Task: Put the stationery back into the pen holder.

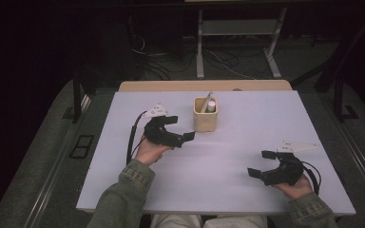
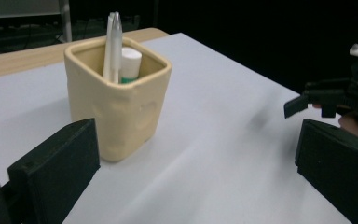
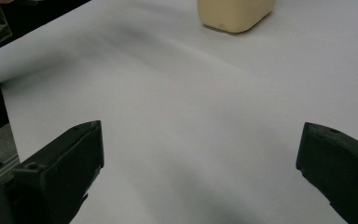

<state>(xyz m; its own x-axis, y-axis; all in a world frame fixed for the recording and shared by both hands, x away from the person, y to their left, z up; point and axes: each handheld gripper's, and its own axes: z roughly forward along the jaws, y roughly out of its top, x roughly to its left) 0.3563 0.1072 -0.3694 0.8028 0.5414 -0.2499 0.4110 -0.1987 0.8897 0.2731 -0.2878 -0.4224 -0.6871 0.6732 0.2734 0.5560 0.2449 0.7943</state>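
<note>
Jaws of the right gripper (image 1: 262, 164) are spread apart, empty, at lower right of the high view; the left gripper (image 1: 180, 128), likewise spread, is held left of centre, just beside the cup (image 1: 205, 119); a pen (image 2: 113, 44) and tube (image 2: 130, 64) stand in it.

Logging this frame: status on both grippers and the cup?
Left gripper open, beside cream cup, not touching. Right gripper open, empty, near table's front right. Cup upright, pen and white tube inside. Path unobstructed.
</note>
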